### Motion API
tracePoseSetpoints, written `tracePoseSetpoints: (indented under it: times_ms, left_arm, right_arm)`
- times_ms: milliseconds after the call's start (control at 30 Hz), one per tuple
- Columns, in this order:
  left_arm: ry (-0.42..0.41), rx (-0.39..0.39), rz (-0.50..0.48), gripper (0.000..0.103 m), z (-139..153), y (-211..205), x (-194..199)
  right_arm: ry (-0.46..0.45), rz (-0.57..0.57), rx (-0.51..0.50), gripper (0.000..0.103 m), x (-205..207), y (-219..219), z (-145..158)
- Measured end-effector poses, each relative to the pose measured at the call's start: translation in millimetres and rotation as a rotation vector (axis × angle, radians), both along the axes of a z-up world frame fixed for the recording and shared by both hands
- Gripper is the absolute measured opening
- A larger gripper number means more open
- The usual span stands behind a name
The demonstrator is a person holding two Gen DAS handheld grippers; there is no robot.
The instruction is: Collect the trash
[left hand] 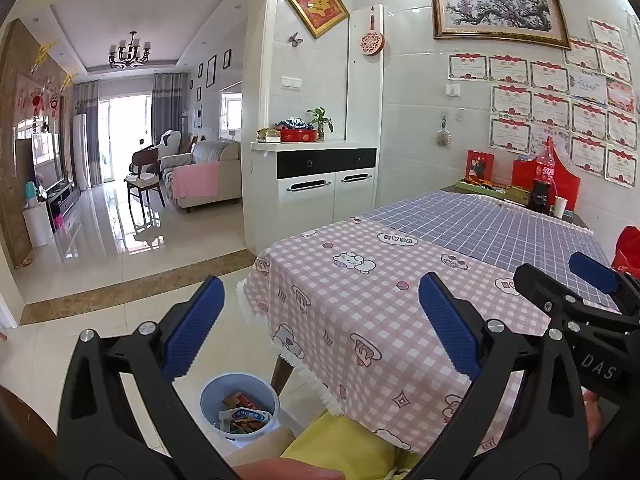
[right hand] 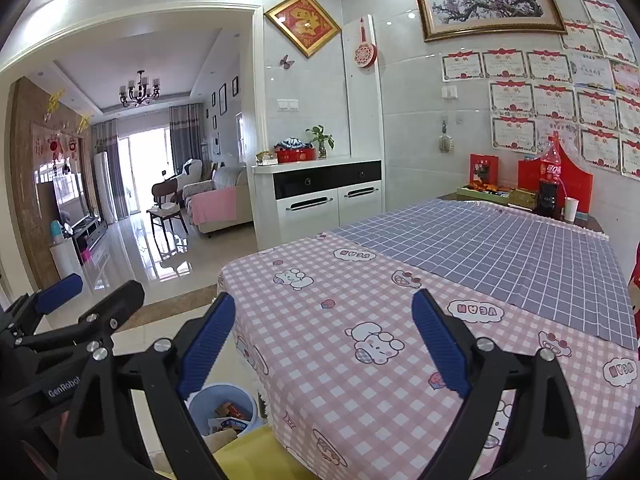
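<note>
My jaws are wide open on both sides and hold nothing. I keep the left gripper (left hand: 316,328) and the right gripper (right hand: 322,340) up high and side by side, above the near edge of the worktop (right hand: 400,280), so I can look over the whole top for trash.

I think the job is nearly done. The pink check cloth (left hand: 360,280) in front of my jaws looks bare, and so does the blue check cloth (right hand: 500,240) farther ahead. The trash (left hand: 242,414), some snack wrappers, sits in the little blue bin (left hand: 208,396) on the floor, down below my left jaws, just beside the worktop leg. It stands there so things can drop straight in.

Far ahead, by the wall, stand a cola bottle (right hand: 552,176) and a paper cup (right hand: 571,208). I can't tell if those count as trash.
</note>
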State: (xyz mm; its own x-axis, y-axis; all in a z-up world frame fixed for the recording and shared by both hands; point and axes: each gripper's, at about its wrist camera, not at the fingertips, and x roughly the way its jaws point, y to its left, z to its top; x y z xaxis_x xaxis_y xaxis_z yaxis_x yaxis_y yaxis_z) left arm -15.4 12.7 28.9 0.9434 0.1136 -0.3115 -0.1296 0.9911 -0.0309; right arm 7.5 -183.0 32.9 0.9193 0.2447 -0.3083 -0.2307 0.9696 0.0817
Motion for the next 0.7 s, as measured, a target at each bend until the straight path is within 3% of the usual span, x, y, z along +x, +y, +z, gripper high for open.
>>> tracePoseSetpoints:
  times_ms: [700]
  left_arm:
    - [0.011, 0.006, 0.003, 0.096, -2.7, 0.7, 1.5]
  right_arm:
    - [0.021, 0.025, 0.016, 0.088, 2.1, 4.4, -1.3]
